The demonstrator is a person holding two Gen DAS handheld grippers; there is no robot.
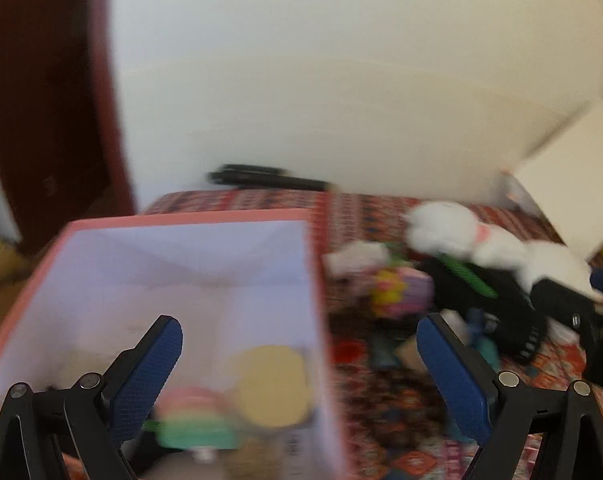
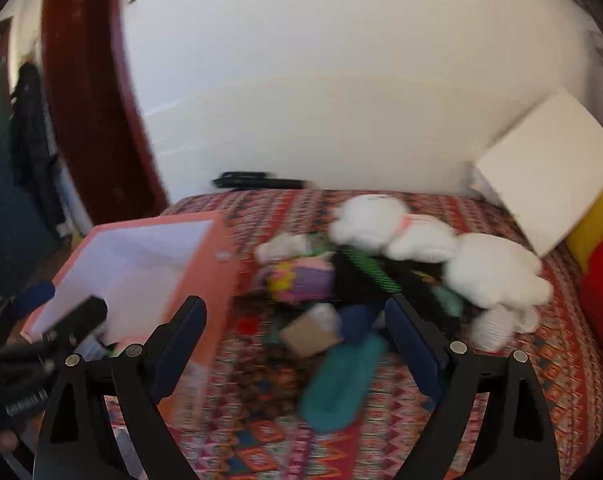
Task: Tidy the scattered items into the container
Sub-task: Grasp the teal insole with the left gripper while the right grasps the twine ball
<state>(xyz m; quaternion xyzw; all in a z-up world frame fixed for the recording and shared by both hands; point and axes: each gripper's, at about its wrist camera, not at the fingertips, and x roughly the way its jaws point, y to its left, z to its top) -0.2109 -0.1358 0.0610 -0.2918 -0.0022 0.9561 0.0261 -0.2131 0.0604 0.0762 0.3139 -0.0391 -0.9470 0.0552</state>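
Pink fabric container [image 1: 189,216], square, open-topped, pale lining, standing on a bed with a red patterned cover [image 2: 381,420] at the left side of the heap of scattered items. Contents, as far as blur allows: a pale yellow round piece [image 1: 271,384] and a pink-and-green item [image 1: 197,420] low against the near wall; further contents cannot be told. Left gripper [image 1: 299,344], blue-padded black fingers, jaws spread wide and released, nothing between the pads; its left finger hangs over the container's interior, its right finger over the bed cover beyond the container's right wall. Right gripper [image 2: 295,322], same make, jaws likewise spread wide and empty, poised above the heap. Heap, beside the container's right wall: a teal soft item [image 2: 341,380] nearest the right gripper, a small brown box [image 2: 307,336] just behind it, a purple-and-yellow toy [image 2: 301,280], a black item with green stripes [image 2: 365,272], and a large white plush toy [image 2: 441,248] with a pink collar lying along the far right side. A black object [image 2: 257,180] rests at the far edge of the bed against the white wall [image 2: 321,80]. A white board [image 2: 549,172] leans at the right, with yellow and red cushions [image 2: 601,248] beside it. Dark red door [image 2: 85,100] at the left. Both views motion-blurred.
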